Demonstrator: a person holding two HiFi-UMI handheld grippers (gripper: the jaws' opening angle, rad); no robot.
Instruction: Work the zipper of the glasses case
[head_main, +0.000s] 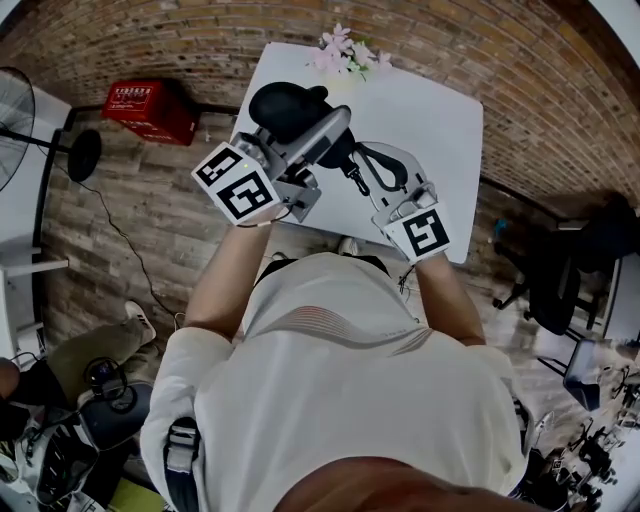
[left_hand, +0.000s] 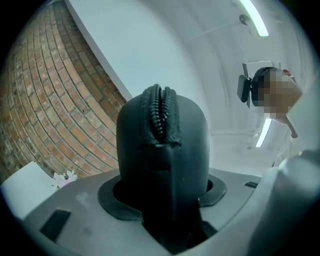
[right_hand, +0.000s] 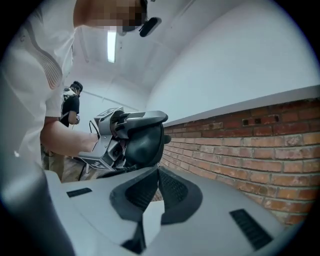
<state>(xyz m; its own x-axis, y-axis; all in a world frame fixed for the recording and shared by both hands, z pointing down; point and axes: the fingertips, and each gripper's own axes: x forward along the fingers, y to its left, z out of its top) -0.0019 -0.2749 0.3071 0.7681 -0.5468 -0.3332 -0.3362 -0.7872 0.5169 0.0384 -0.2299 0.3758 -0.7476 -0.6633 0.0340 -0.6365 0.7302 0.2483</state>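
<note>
The black glasses case (head_main: 285, 105) is held up over the near edge of the white table. My left gripper (head_main: 325, 125) has its jaws wide and clamped on the case's sides. In the left gripper view the case (left_hand: 162, 150) stands upright between the pads (left_hand: 116, 202), and its zipper (left_hand: 159, 117) gapes near the top with the teeth showing. My right gripper (head_main: 352, 165) is shut, its tips at the case's right end. In the right gripper view the closed tips (right_hand: 157, 172) sit against the lower zipper edge of the case (right_hand: 145, 142), pinching the small pull there.
The white table (head_main: 420, 120) carries pink flowers (head_main: 345, 50) at its far edge. A red crate (head_main: 150, 108) and a fan (head_main: 15, 120) stand on the brick floor to the left, a dark office chair (head_main: 570, 270) to the right. Another person (right_hand: 70, 107) stands in the background.
</note>
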